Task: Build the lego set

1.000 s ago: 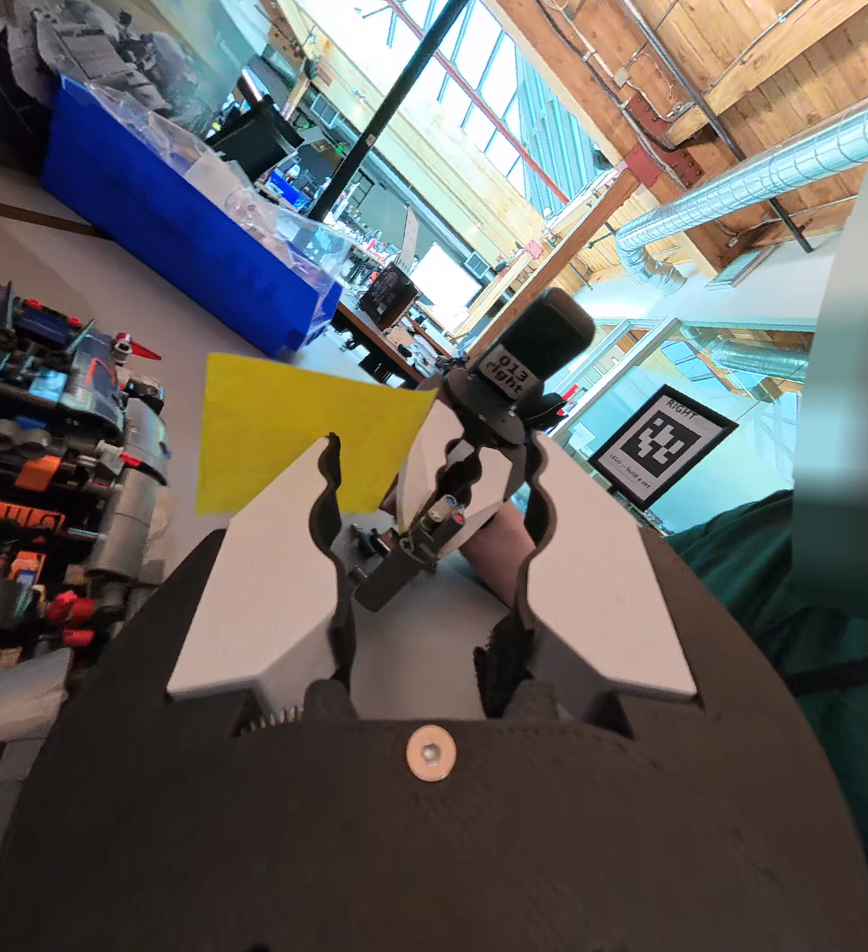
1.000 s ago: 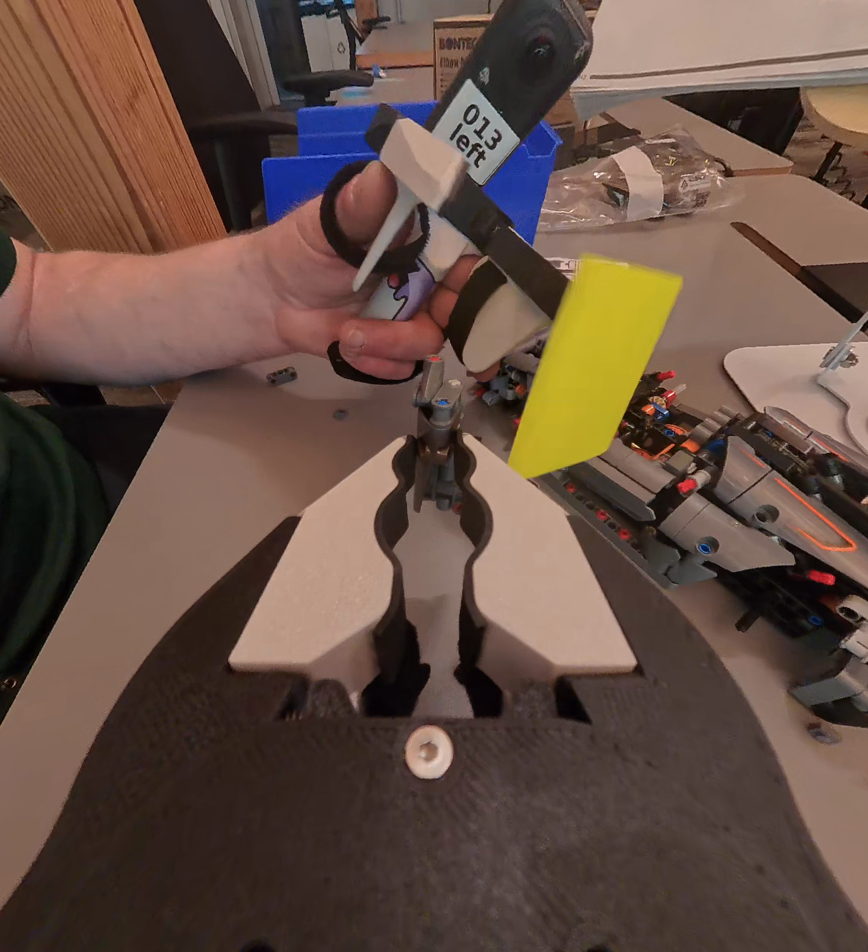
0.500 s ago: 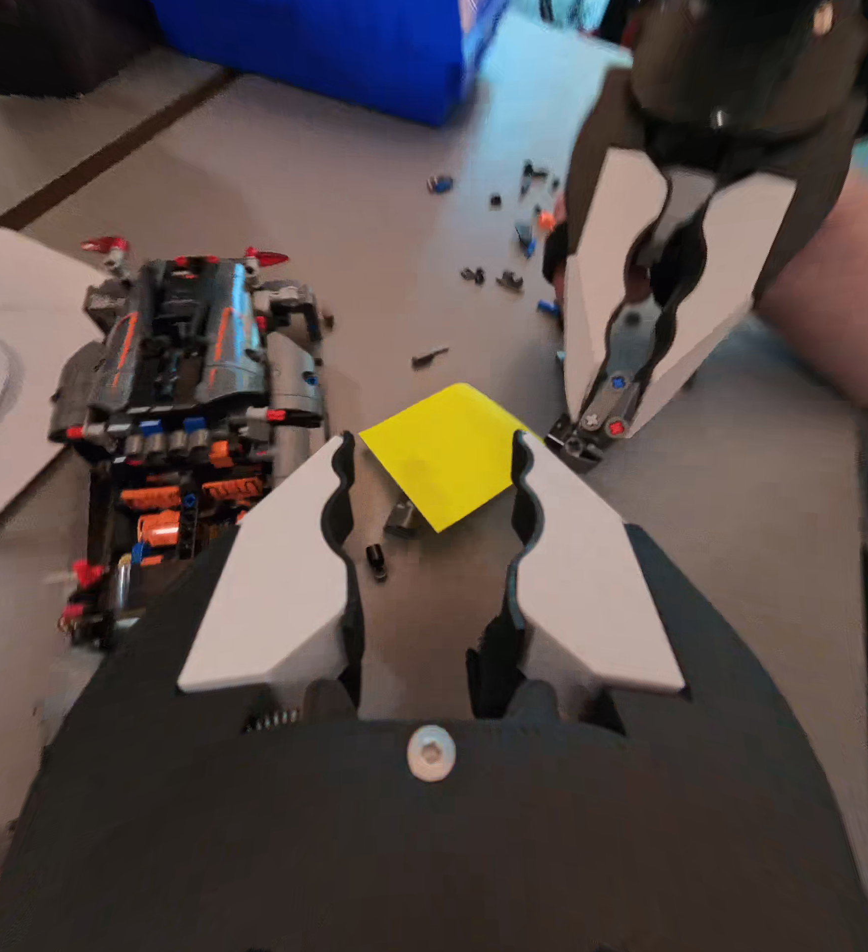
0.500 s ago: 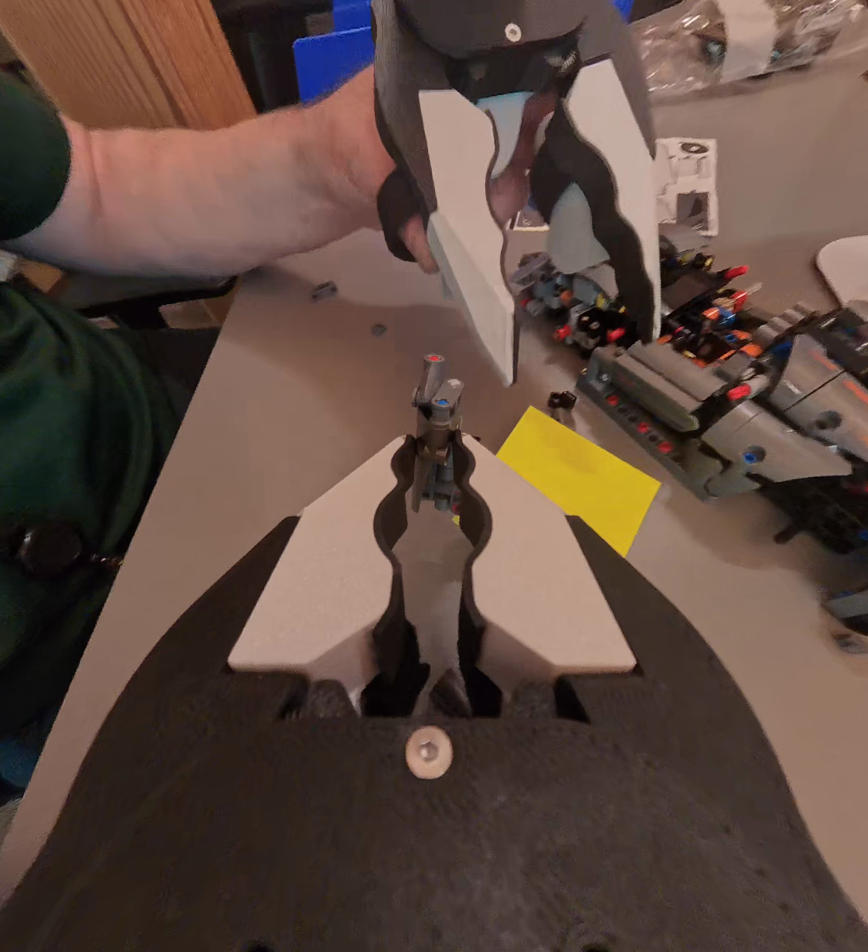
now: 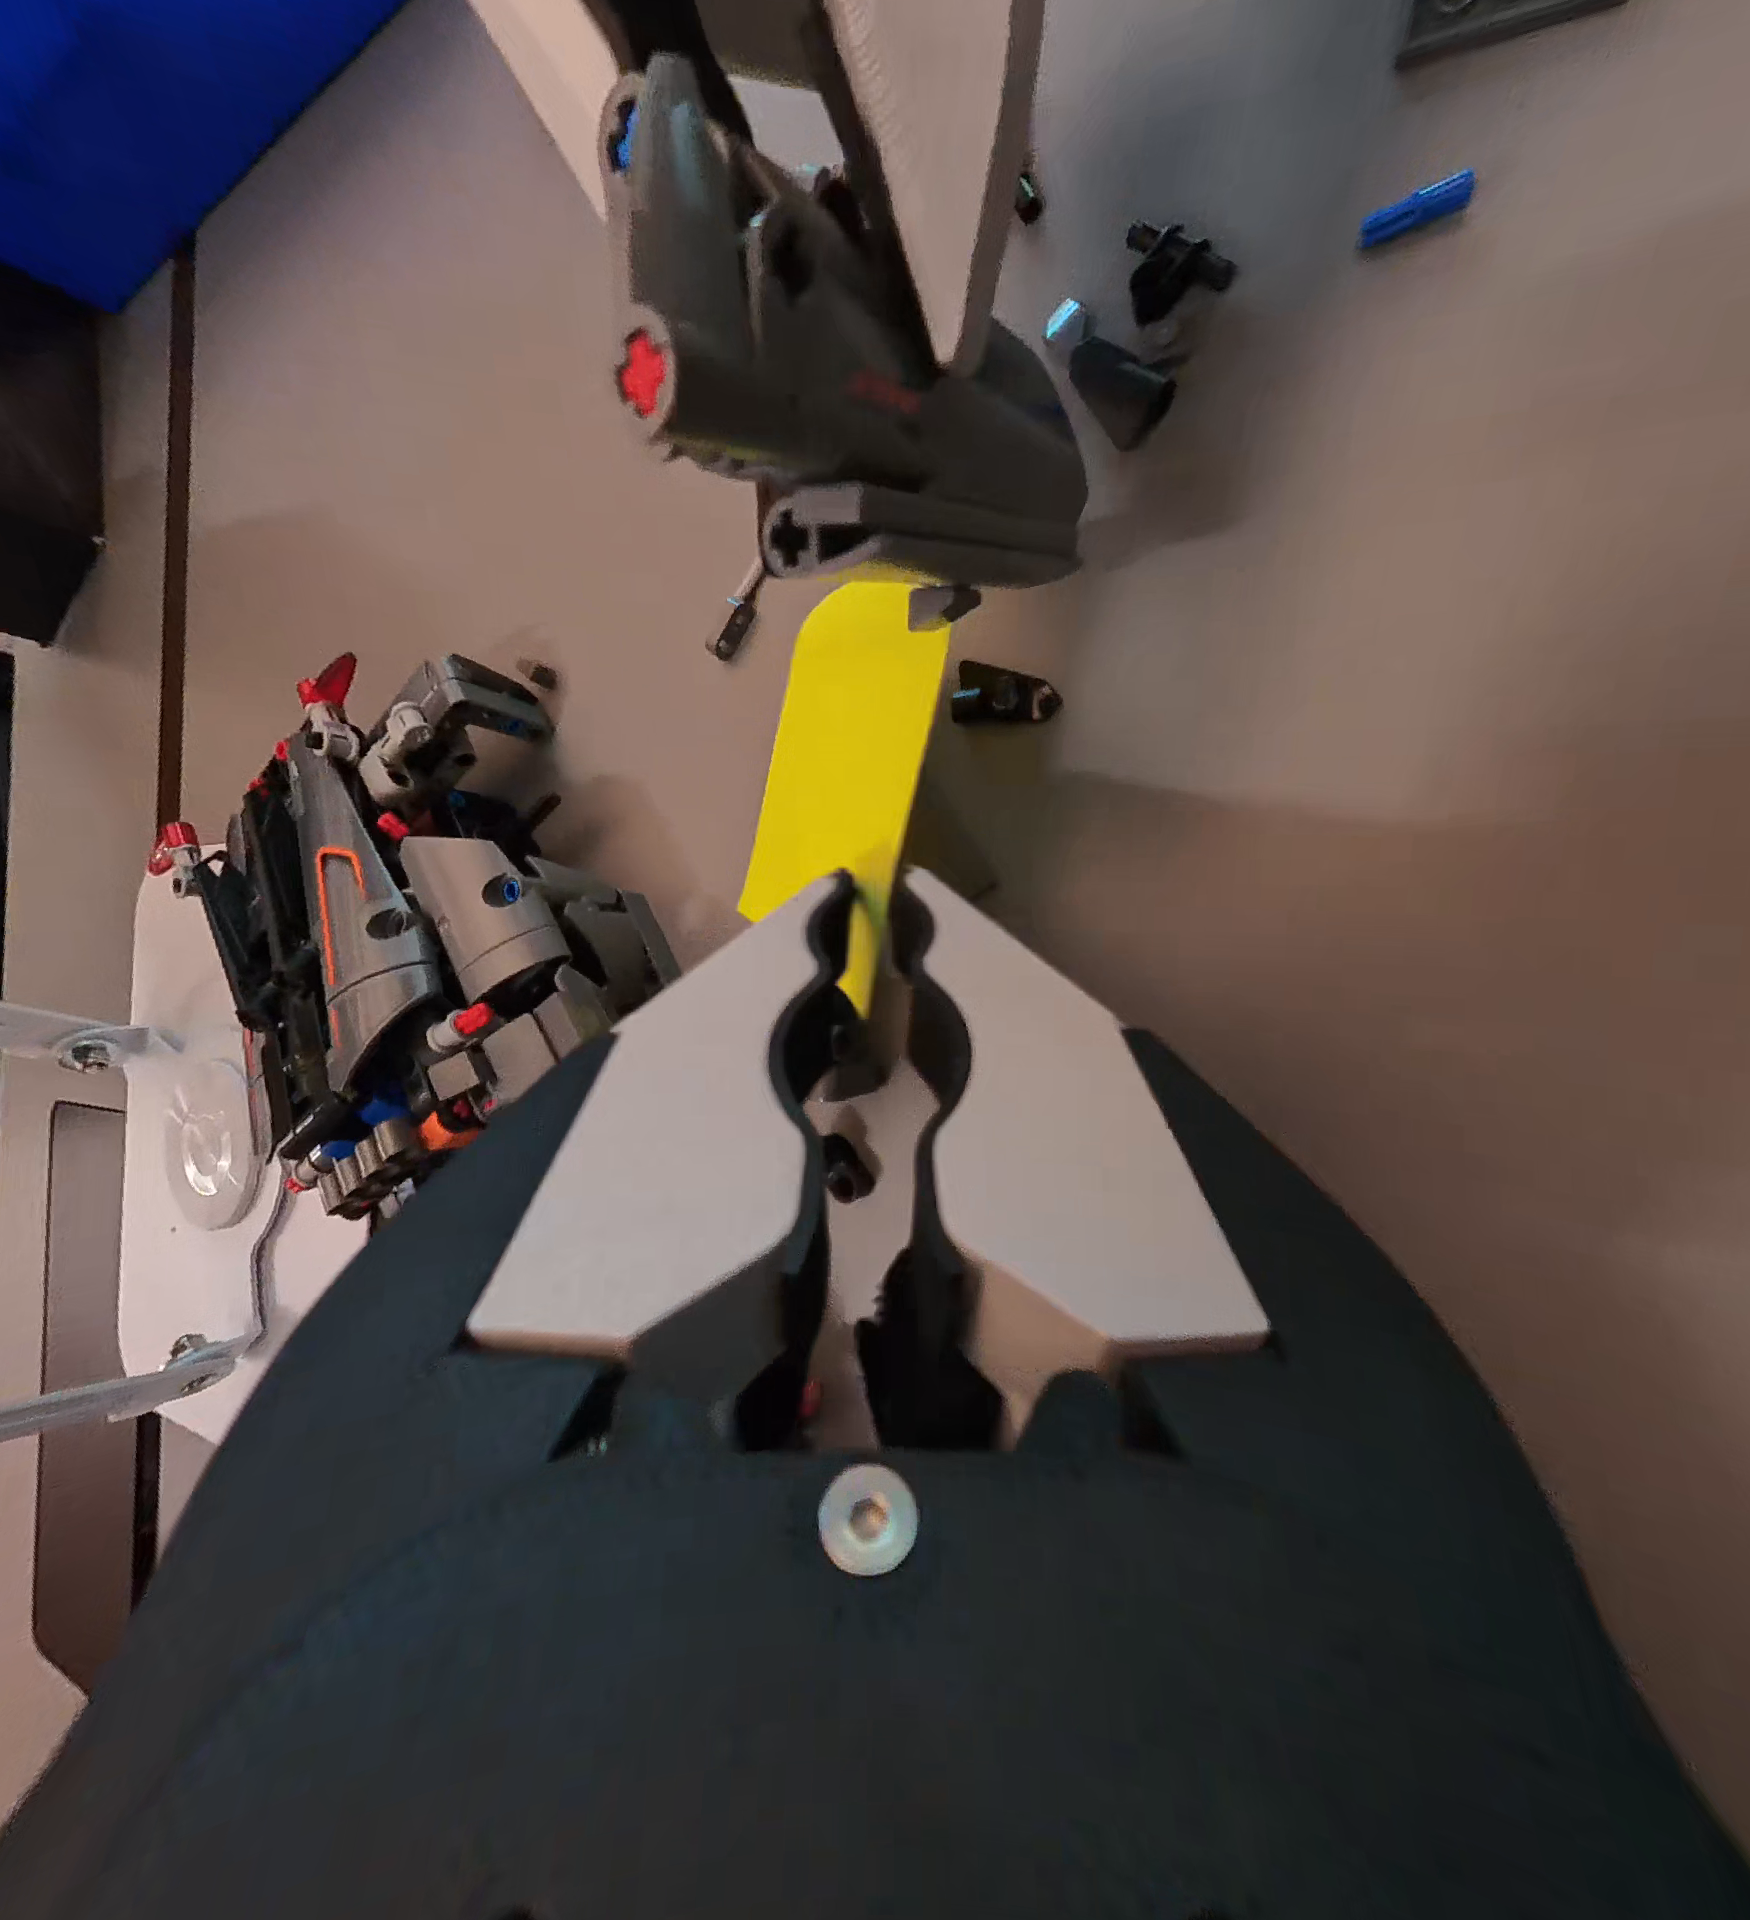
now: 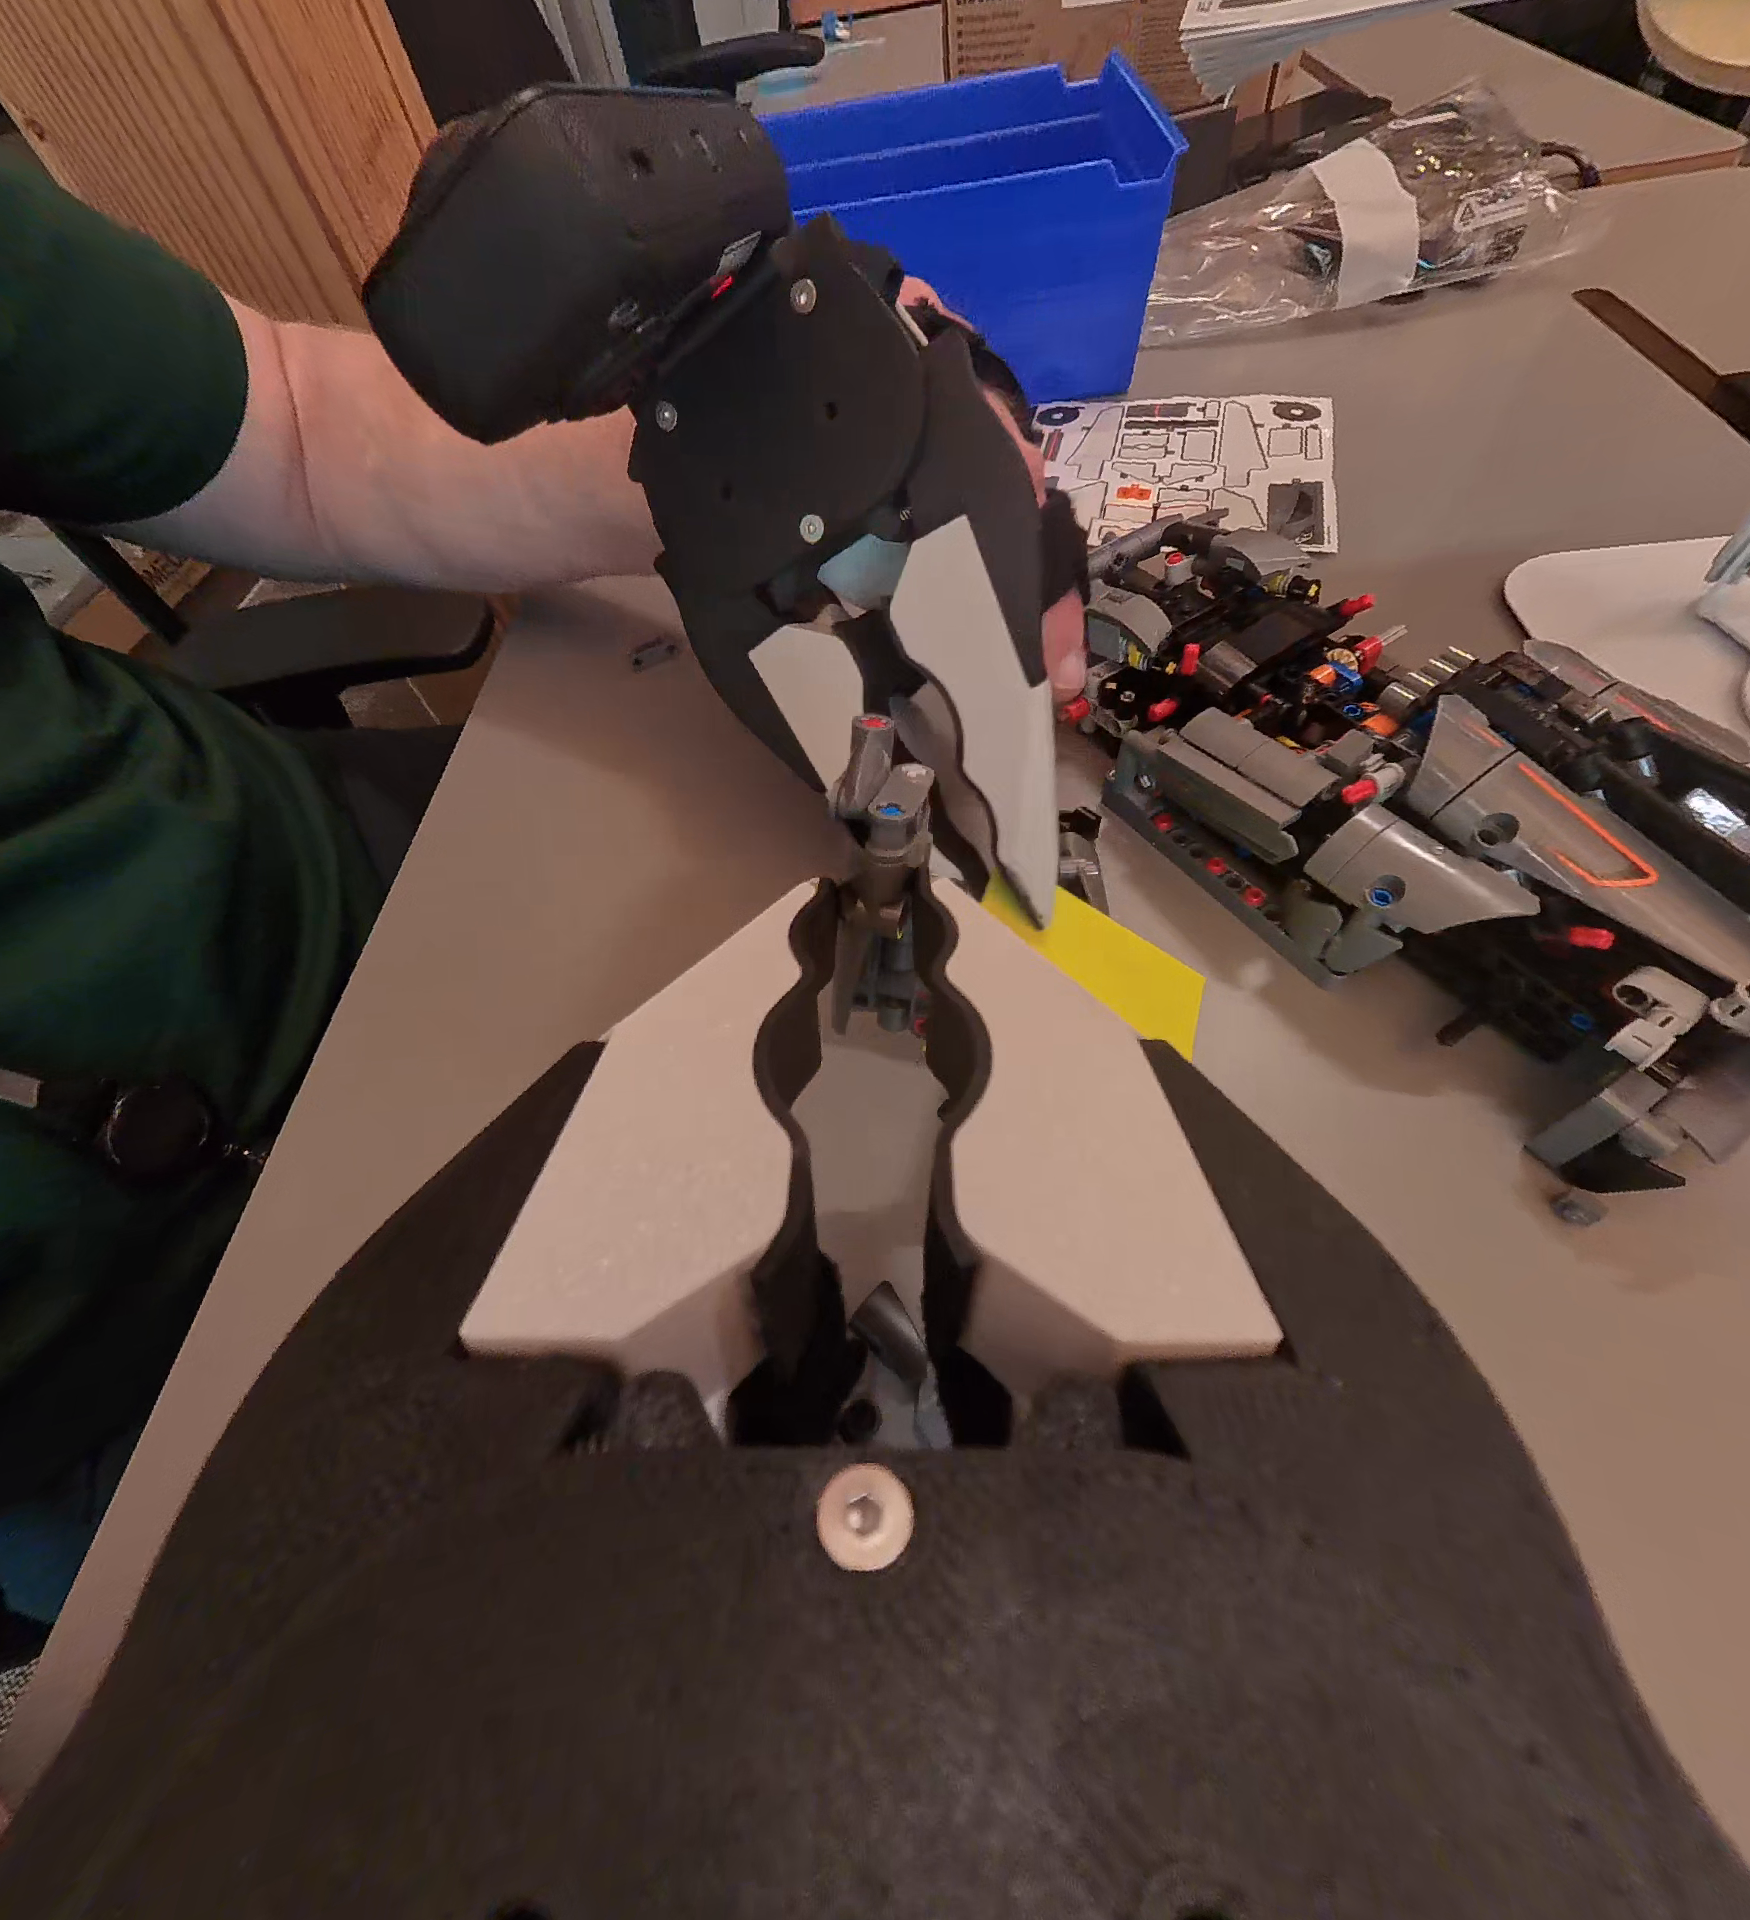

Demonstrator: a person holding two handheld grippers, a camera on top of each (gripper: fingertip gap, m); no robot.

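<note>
Lego car [image 6: 1473,831] lies on counter [image 6: 580,831], right of sheet [image 6: 1120,956] lying flat. Instruction leaflet [image 6: 1193,457] behind car; bin [image 6: 1006,218] behind leaflet, bagged parts [image 6: 1370,229] to bin's right. Stand base [image 6: 1671,634] at far right, behind car. Loose pieces [image 5: 1162,281] scattered on counter beyond sheet [image 5: 850,748].

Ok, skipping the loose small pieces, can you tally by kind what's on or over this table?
tools: 2 (left tool, right tool)
lego builds: 2 (car model, grey sub-assembly in the right tool)
yellow card: 1
blue bin: 1
printed sheet: 1
plastic bag: 1
white stand base: 1
Total: 9
</note>
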